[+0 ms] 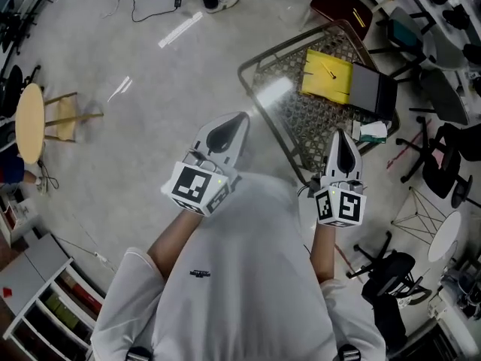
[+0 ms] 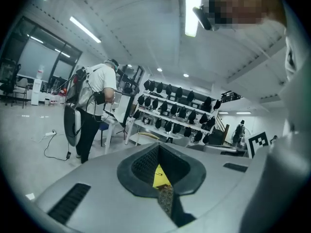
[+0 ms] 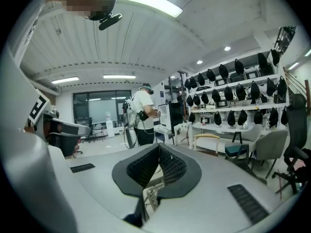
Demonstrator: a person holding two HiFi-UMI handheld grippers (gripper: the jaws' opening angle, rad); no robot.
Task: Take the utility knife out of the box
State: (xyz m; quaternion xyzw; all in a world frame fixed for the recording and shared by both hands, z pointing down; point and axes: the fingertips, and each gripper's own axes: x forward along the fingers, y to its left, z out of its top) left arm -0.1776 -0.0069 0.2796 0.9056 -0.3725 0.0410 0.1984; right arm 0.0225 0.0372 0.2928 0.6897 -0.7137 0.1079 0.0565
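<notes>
- One grey floor (image 1: 150, 74) lay under everything, with one round table (image 1: 28, 122) at its left edge and one stool (image 1: 66, 117) just beside that.
- One mesh table (image 1: 301, 119) stood ahead of you and to your right.
- One rack (image 3: 233, 93) filled the far wall in both gripper views. It was hung with rows of dark shapes too small for a sure count.
- One person (image 3: 143, 111) with a backpack stood near that rack, turned away from you.
- Two boxes lay on the mesh table just beside each other: one yellow box (image 1: 327, 75) and one dark box (image 1: 372, 89).
- You held two grippers, and each carried one cube (image 1: 197, 189) of square markers.
- The left gripper (image 1: 240, 116) had its jaws together on nothing. Its tip was over the floor just beside the table's near-left edge, and a sliver of the yellow box showed through the slot in its own view.
- The right gripper (image 1: 340, 134) also had its jaws together and held nothing. Its tip overlapped the table's near edge in the head view.
- Both tips were apart from the two boxes.
- One white-and-green thing (image 1: 372, 131) sat at the table's right side, near the right gripper.
- The knife could not be made out. One thin dark mark crossed the top of the yellow box, too small to identify.
</notes>
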